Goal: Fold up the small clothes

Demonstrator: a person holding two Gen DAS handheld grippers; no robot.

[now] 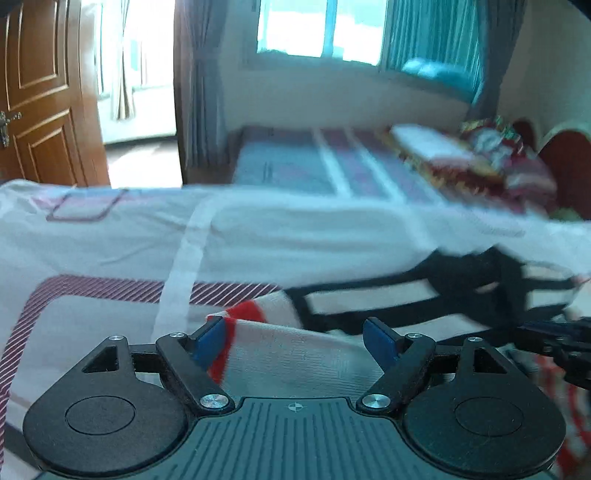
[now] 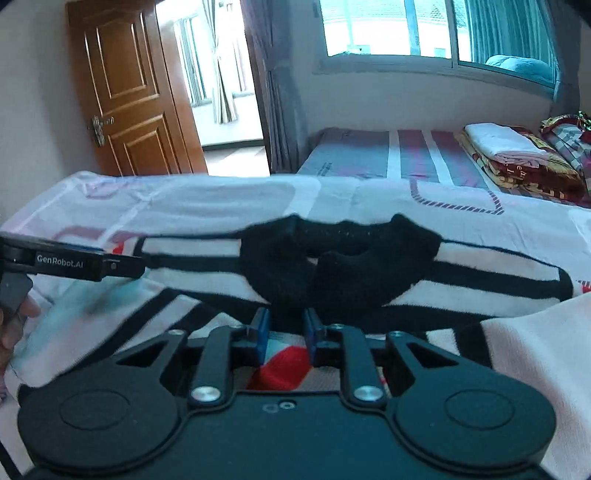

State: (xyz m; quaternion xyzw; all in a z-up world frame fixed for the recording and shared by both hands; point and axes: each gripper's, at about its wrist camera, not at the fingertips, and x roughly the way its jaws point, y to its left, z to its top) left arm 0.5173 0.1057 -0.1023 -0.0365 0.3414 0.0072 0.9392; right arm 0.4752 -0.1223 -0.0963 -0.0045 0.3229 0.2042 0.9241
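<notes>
Left gripper [image 1: 295, 338] is showing matt black plastic arms, blue pads and shiny metal screw heads. Socks [image 2: 332, 254] just beyond the right gripper [image 2: 286, 334] are looking like fuzzy black-and-white knit cloth, lying on smooth printed cotton bedsheet [image 2: 221, 199]. Door [image 2: 129, 85] beyond the bedsheet is showing glossy varnished wood.

Blurred folded bedding [image 1: 476, 162]; cropped left gripper [image 2: 66, 263].

My two wrist views: low, close over the bed [image 1: 110, 236], facing the window [image 2: 388, 29] (both share it).
</notes>
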